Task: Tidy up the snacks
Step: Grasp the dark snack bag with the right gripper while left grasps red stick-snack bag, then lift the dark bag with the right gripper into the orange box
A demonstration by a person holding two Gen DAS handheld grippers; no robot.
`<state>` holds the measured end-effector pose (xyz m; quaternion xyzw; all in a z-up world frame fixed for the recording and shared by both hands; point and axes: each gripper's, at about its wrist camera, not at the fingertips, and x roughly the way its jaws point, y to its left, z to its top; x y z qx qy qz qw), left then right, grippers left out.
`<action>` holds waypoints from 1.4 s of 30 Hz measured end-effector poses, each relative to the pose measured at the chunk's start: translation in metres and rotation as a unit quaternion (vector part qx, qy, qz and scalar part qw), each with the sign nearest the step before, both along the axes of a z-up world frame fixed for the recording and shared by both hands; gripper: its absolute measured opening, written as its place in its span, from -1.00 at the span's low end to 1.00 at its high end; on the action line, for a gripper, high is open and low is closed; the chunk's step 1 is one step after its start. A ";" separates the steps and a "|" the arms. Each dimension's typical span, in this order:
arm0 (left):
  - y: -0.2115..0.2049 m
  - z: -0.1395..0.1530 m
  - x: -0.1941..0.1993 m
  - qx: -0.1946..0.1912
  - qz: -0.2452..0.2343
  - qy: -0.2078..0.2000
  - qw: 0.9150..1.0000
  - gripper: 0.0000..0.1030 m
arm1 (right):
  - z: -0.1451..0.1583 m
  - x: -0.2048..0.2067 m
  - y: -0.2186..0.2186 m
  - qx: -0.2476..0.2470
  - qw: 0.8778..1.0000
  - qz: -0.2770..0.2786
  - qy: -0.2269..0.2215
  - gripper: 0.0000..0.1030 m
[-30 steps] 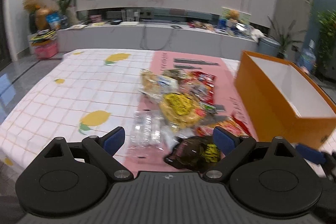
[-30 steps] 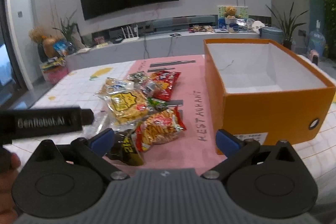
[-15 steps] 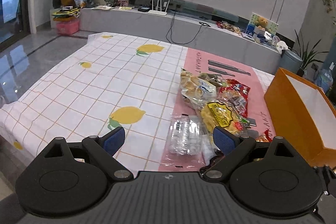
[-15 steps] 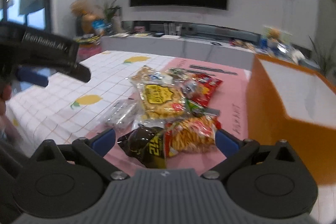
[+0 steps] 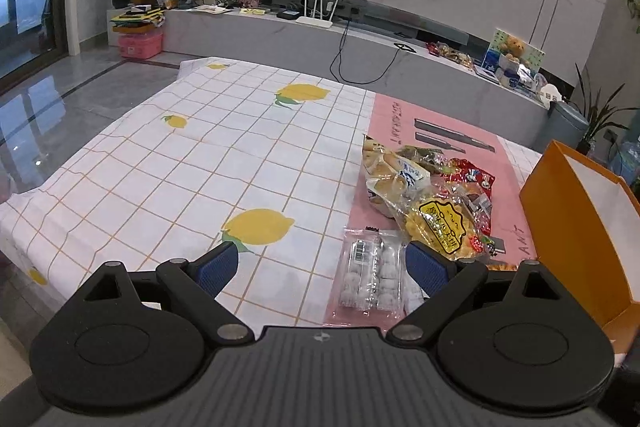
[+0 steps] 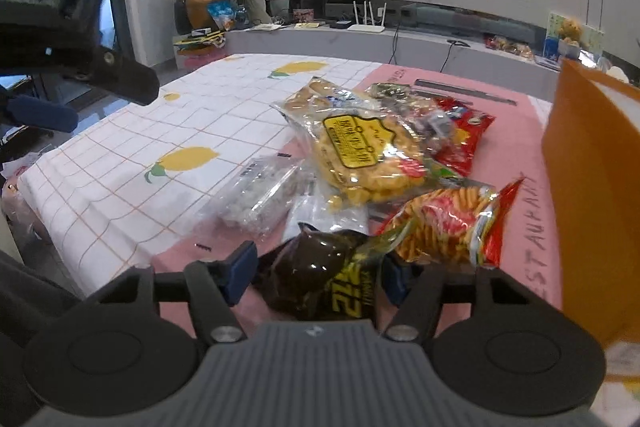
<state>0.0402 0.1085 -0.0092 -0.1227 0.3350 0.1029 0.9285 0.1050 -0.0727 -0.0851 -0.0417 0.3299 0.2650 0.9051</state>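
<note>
Your right gripper [image 6: 316, 273] sits low over the near end of the snack heap, its jaws just closing, with the dark brown packet [image 6: 320, 275] between them; the blue pads flank it, but contact cannot be confirmed. Yellow characters reading roughly "212" show on that packet. Just beyond it lies the red-and-orange chip bag [image 6: 444, 227], partly overlapping it, then the clear bag with a yellow label [image 6: 360, 151] whose print is too small to read, and a red packet [image 6: 464, 139] behind. A clear tray of pale sweets [image 6: 260, 195] lies to the left of the heap. The orange box [image 6: 592, 187] stands close on the right, open-topped, on a pink mat [image 6: 532, 239] lettered "RESTAURANT". Your left gripper [image 5: 322, 265] is spread wide and empty over the lemon-print tablecloth [image 5: 180, 179] — the barcoded tray lies between its blue fingers [image 5: 218, 267], untouched.
</note>
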 end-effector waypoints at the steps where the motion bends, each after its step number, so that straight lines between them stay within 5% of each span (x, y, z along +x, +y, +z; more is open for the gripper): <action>1: 0.000 -0.001 0.000 0.002 -0.001 0.002 1.000 1.00 | -0.002 0.003 0.004 -0.003 1.000 0.003 0.000 0.22; 5: 0.000 -0.002 0.001 0.003 -0.001 0.005 1.000 1.00 | -0.011 0.006 0.017 -0.028 0.999 0.013 -0.008 0.26; 8: -0.001 -0.002 0.002 0.002 -0.003 0.006 1.000 1.00 | -0.010 0.002 0.016 -0.025 0.999 0.013 -0.023 -0.07; 17: -0.001 -0.001 0.002 0.003 -0.013 0.002 1.000 1.00 | 0.004 -0.008 -0.002 0.014 0.999 -0.005 -0.038 -0.17; 23: -0.007 0.004 -0.002 0.007 -0.056 -0.022 0.998 1.00 | 0.032 -0.025 -0.025 0.047 0.997 -0.027 -0.063 -0.18; 30: -0.019 -0.002 0.015 -0.038 -0.137 -0.024 0.990 1.00 | 0.069 -0.032 -0.069 0.069 0.990 -0.080 -0.088 -0.18; 35: -0.068 -0.010 0.031 0.007 -0.237 -0.024 0.971 1.00 | 0.091 -0.031 -0.111 0.102 0.981 -0.127 -0.108 -0.18; 42: -0.149 -0.039 0.067 0.137 -0.356 0.014 0.924 1.00 | 0.100 -0.024 -0.147 0.136 0.969 -0.173 -0.109 -0.18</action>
